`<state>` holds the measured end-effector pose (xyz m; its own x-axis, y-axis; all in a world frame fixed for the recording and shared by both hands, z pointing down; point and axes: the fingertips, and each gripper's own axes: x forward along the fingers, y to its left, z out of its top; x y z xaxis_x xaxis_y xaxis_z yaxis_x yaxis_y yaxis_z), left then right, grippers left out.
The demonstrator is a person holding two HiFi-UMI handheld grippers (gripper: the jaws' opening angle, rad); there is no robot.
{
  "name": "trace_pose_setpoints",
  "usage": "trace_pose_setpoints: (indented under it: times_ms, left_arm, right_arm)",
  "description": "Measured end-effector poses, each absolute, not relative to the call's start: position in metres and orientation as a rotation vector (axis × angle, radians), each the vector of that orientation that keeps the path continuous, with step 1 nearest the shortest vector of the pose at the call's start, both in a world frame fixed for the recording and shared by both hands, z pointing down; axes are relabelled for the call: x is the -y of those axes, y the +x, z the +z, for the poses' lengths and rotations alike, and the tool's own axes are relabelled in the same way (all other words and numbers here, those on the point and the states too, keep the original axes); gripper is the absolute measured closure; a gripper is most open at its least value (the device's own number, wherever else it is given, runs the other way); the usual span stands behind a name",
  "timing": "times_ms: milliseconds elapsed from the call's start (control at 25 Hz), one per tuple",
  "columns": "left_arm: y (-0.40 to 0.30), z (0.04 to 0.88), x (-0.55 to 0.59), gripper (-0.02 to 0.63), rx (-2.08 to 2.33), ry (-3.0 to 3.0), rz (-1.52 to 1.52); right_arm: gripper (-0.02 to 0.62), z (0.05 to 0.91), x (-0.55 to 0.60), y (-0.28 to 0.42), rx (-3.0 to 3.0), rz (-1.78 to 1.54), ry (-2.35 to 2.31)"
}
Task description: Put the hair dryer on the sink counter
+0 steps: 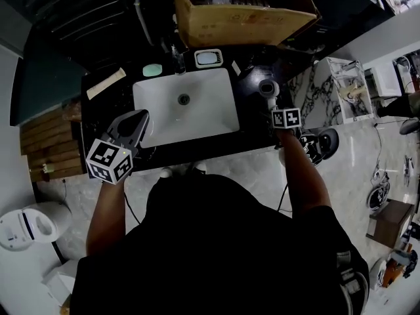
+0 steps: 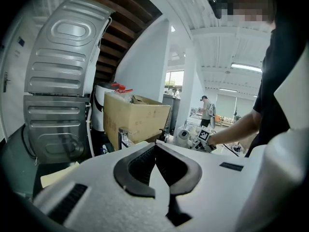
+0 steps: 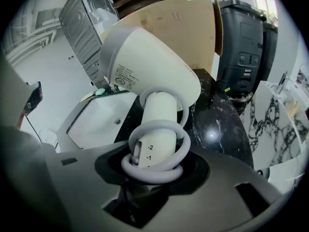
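Black marble formed the sink counter (image 1: 105, 113) in the head view, with a white basin (image 1: 190, 113) sunk in its middle and a cardboard box (image 1: 243, 15) at the far side. The left gripper (image 1: 134, 128) hung over the near left edge of the counter. The right gripper (image 1: 272, 105) was over the counter's right part, just right of the basin, carrying the hair dryer (image 1: 268, 87).

The left gripper view showed that gripper's jaws brought together at the tips with nothing between them, pointing toward the box.

The right gripper view showed the jaws partway apart and clamped on the dryer's handle, low down beside the switch marks, where the pale cord (image 3: 157, 170) was wound in loops around it. The dryer's cream head stood up above the jaws, over the counter's dark top. Whether it touched the counter could not be told.

The dryer looked like smooth, rigid plastic, probably fairly light but top-heavy at the head. The handle seemed the right place to grip, though the soft cord loops might slide under the pads.
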<state>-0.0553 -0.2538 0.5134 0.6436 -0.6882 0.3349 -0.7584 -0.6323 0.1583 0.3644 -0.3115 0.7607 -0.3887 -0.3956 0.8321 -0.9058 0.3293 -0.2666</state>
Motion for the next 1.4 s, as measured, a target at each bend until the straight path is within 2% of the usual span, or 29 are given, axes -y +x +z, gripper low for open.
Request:
trace_pose_setpoints:
  times_ms: [1400]
  left_arm:
    - [-0.045, 0.52, 0.244, 0.592, 1.185, 2.556, 0.341]
  right_arm:
    - [0.403, 0.79, 0.329, 0.375, 1.691, 0.986, 1.091]
